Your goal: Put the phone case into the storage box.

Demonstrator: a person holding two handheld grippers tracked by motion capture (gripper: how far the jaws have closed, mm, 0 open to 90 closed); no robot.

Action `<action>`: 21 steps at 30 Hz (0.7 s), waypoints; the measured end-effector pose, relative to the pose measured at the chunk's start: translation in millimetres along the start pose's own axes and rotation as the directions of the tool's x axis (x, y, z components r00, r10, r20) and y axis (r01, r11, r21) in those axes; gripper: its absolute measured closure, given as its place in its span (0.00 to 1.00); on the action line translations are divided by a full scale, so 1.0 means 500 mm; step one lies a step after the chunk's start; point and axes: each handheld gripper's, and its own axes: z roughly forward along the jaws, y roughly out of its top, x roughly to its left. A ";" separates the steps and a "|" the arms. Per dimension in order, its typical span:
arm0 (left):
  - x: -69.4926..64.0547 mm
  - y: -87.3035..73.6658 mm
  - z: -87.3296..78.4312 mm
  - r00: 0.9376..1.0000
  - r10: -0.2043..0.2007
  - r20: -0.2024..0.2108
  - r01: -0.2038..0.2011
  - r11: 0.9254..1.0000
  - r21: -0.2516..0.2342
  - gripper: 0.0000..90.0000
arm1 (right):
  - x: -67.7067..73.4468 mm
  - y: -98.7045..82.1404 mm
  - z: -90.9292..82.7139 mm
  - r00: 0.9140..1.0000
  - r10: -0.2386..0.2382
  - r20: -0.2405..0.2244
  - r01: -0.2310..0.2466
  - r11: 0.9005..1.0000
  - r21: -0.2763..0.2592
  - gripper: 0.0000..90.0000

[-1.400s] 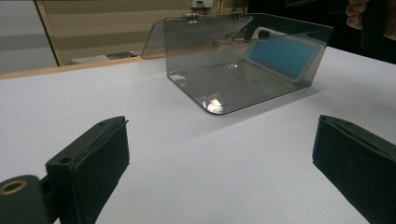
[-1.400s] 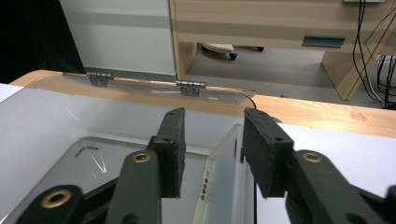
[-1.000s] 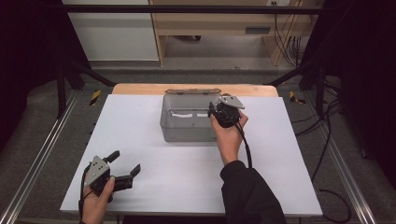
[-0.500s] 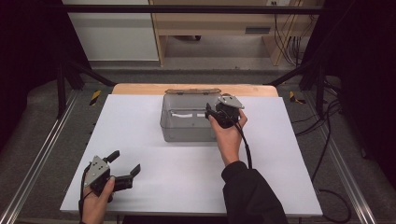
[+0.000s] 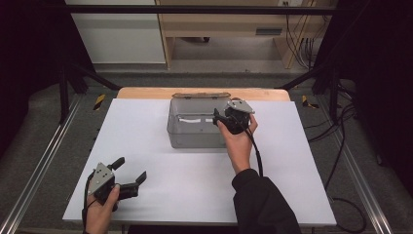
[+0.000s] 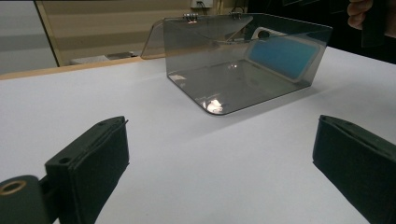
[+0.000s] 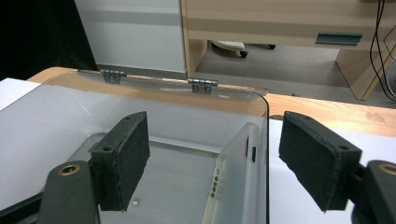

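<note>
The right gripper [image 5: 220, 117], jaws just opened with nothing pinched, straddles the clear box's [image 5: 195, 127] right wall, the white device [image 7: 229, 182] standing below between them; the left gripper [image 5: 130, 171] gapes empty, well apart

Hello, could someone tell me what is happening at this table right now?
A person holds a gripper in each hand at a white table. The right gripper is at the right edge of a clear plastic box with its hinged lid open. Its jaws have just been opening and now straddle the box's right wall without pressing it; a flat device leans inside that wall. The left gripper rests open near the front left corner.
</note>
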 end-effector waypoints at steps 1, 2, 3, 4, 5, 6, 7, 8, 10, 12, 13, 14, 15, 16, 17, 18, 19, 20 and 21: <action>0.000 0.000 0.000 1.000 0.000 0.000 0.000 1.000 0.000 0.04 | 0.000 0.000 0.000 1.000 0.002 -0.002 -0.002 1.000 0.000 0.27; 0.000 0.000 0.000 1.000 0.000 0.000 0.000 1.000 0.000 0.04 | 0.000 0.000 0.000 1.000 0.002 -0.002 -0.002 1.000 0.000 0.26; 0.000 0.000 0.000 1.000 0.000 0.000 0.000 1.000 0.000 0.04 | 0.000 0.001 -0.001 1.000 0.000 0.000 0.000 1.000 -0.001 0.26; 0.000 0.000 0.000 1.000 0.000 0.000 0.000 1.000 0.000 0.04 | -0.001 0.001 -0.002 1.000 -0.002 0.004 0.002 1.000 -0.002 0.26; 0.000 0.000 0.000 1.000 0.000 0.000 0.000 1.000 0.000 0.04 | -0.001 0.001 -0.002 1.000 -0.001 0.006 0.001 1.000 -0.004 0.26; 0.000 0.000 0.000 1.000 0.000 0.000 0.000 1.000 0.000 0.04 | -0.002 0.002 -0.002 1.000 0.001 0.005 -0.001 1.000 -0.003 0.26; 0.000 0.000 0.000 1.000 0.000 -0.001 0.000 1.000 0.001 0.04 | -0.002 0.002 -0.002 1.000 0.000 0.005 0.000 1.000 -0.003 0.26; 0.000 0.000 0.000 1.000 0.000 0.000 0.000 1.000 0.000 0.04 | -0.002 0.002 -0.003 1.000 -0.003 0.006 0.003 1.000 -0.002 0.26; 0.000 0.000 0.000 1.000 0.001 0.000 -0.001 1.000 -0.001 0.04 | -0.003 0.002 -0.003 1.000 -0.004 0.006 0.004 1.000 -0.001 0.25; 0.000 0.000 0.000 1.000 0.000 -0.001 0.000 1.000 0.000 0.04 | -0.003 0.002 -0.004 1.000 -0.005 0.007 0.005 1.000 0.000 0.25; 0.000 0.000 0.000 1.000 0.000 0.000 0.000 1.000 0.000 0.04 | -0.004 0.002 -0.004 1.000 -0.005 0.007 0.005 1.000 0.001 0.24; 0.000 0.000 0.000 1.000 0.000 0.000 0.000 1.000 -0.001 0.04 | -0.004 0.003 -0.004 1.000 -0.006 0.004 0.006 1.000 0.002 0.24; 0.000 0.000 0.000 1.000 0.000 0.000 0.000 1.000 0.000 0.04 | -0.004 0.003 -0.004 1.000 -0.007 0.004 0.007 1.000 0.002 0.24; 0.000 0.000 0.000 1.000 0.000 0.000 0.000 1.000 0.000 0.04 | -0.004 0.003 -0.005 1.000 -0.007 0.003 0.007 1.000 0.002 0.23; 0.000 0.000 0.000 1.000 0.000 0.000 0.000 1.000 0.000 0.04 | -0.004 0.003 -0.005 1.000 -0.007 0.002 0.007 1.000 0.002 0.23; 0.000 0.000 0.000 1.000 0.000 0.000 0.000 1.000 0.000 0.04 | -0.004 0.003 -0.005 1.000 -0.008 0.003 0.008 1.000 0.003 0.23; 0.000 0.000 0.000 1.000 0.000 0.000 0.000 1.000 0.000 0.04 | -0.005 0.003 -0.005 1.000 -0.009 0.004 0.009 1.000 0.004 0.22; 0.000 0.000 0.000 1.000 0.000 0.000 0.000 1.000 0.000 0.04 | -0.005 0.003 -0.005 1.000 -0.009 0.005 0.009 1.000 0.004 0.21; 0.000 0.000 0.000 1.000 0.000 0.000 0.000 1.000 -0.001 0.04 | -0.005 0.003 -0.005 1.000 -0.009 0.004 0.009 1.000 0.006 0.21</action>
